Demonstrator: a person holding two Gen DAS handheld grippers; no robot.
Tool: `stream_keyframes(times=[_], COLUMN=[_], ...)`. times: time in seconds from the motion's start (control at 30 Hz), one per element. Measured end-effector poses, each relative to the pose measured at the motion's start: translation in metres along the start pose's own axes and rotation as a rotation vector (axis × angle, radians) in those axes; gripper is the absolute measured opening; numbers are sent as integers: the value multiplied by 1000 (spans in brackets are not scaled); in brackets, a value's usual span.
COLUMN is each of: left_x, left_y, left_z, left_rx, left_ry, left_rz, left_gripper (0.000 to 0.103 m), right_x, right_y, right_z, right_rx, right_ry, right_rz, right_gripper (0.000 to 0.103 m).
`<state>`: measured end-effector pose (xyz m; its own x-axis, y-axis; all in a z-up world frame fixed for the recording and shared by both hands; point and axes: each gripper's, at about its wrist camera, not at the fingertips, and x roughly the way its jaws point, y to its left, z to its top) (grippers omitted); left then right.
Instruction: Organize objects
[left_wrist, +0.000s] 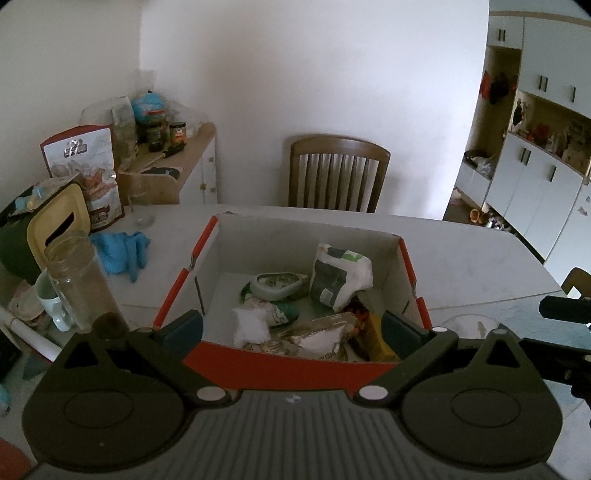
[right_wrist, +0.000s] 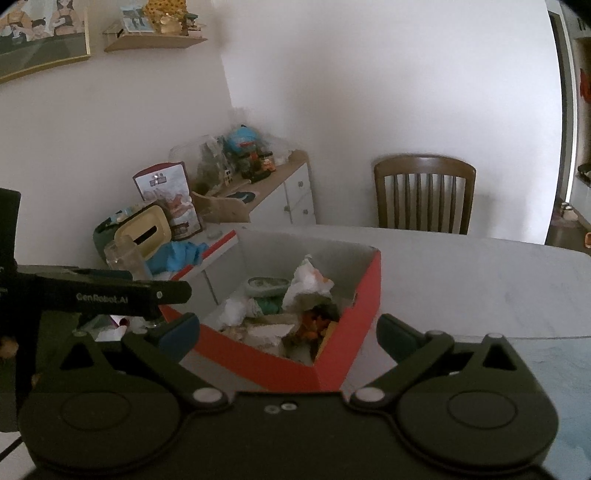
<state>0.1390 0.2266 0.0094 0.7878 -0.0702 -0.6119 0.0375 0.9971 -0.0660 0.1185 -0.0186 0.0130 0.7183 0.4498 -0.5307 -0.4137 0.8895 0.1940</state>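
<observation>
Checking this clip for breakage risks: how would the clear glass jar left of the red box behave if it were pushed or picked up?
The glass jar stands tall, narrow and upright, so a push near its rim would probably tip it. It looks empty, likely light, and its smooth wall may slip. Being glass beside a mug, it could chip if knocked.

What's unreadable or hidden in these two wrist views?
- Box contents: the near wall hides the lower packets in the left wrist view.
- Packet label: too small and dim to read in either view.
- Table near edge: covered by the right gripper body.
- Jars on the sideboard: contents too small to tell.
- Left gripper: only partly seen from the right wrist.
</observation>
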Motion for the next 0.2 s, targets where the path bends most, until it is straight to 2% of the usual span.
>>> stream_keyframes(times=[0.2], left_x=[0], left_y=[-6], left_z=[-1], left_rx=[0], left_ry=[8], left_rz=[11], left_gripper=[103], right_x=[-4], right_y=[-8], right_z=[-4], right_rx=[10], right_ry=[2], right_rz=[-4], right_gripper=[102])
